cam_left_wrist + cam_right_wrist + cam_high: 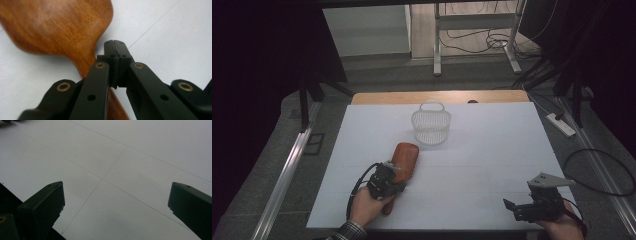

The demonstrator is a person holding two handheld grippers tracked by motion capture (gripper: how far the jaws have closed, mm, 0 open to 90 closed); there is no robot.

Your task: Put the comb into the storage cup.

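So counting it up: there was one wooden spatula (404, 159), one white mesh basket (431, 126), and two hand-held grippers, all on a single white table (492, 150). That was pretty much the whole lineup on the board.

The spatula lay flat on the table left of center, its broad blade pointing up toward the basket and its handle running down toward the person's near edge. The basket stood upright farther back, near the blade tip but not touching it.

The left gripper (398, 171) sat right over the spatula's narrow neck, where the blade tapers into the handle. In the left gripper view its jaws were pressed fully together with no gap between them, and the spatula (57, 27) wasn't between them; the wood passed just to the left of and under the closed tips (115, 47). So closed, but on nothing.

The right gripper (517, 206) was way off at the near right corner, well apart from the spatula, jaws spread wide with bare table between them in the right gripper view.
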